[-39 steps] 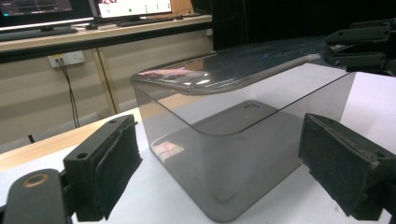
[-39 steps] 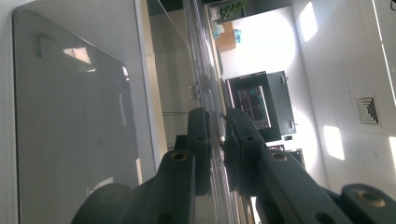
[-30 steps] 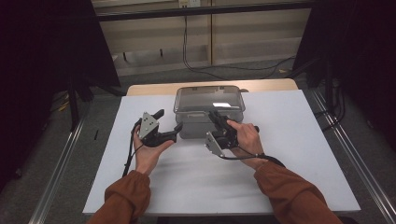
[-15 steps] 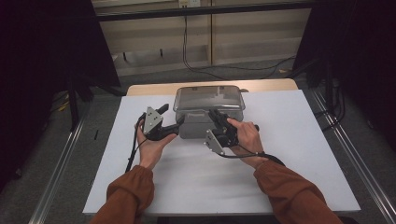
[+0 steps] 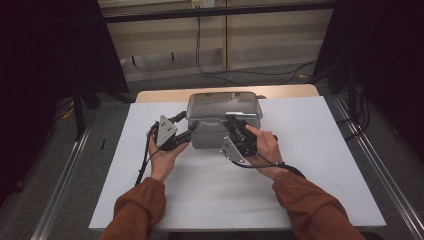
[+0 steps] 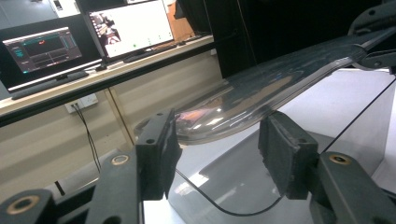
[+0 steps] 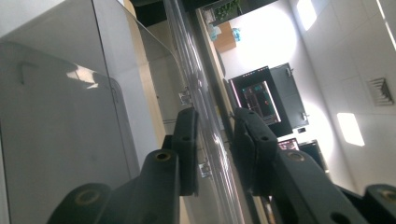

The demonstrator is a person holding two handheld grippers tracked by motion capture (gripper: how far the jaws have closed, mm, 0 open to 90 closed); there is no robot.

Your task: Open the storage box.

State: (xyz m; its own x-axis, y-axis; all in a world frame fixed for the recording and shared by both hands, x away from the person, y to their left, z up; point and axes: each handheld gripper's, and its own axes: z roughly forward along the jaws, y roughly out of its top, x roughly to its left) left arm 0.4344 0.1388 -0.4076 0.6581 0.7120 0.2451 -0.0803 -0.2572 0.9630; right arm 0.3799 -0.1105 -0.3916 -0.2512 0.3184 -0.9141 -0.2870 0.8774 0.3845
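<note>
The lid (image 5: pixel 223 104) rim lay between both grippers: left gripper (image 6: pixel 219 154) closing, not yet touching; right gripper (image 7: pixel 215 144) just loosened around it.

Rust-orange sleeves (image 5: pixel 135 210), black two-jaw left tool (image 5: pixel 186 131), grey three-cornered plate (image 5: pixel 166 131), trailing black cable (image 5: pixel 143 167)

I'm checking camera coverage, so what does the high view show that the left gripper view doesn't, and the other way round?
High view: the person's orange sleeves and the black cables on the floor beyond the table. Left gripper view: two lit computer monitors on a bench behind. Both: the grey rectangular box with its clear plastic lid, and the left gripper, whose jaws have just been closing with the lid's corner between them, gaps showing beside the pads.
</note>
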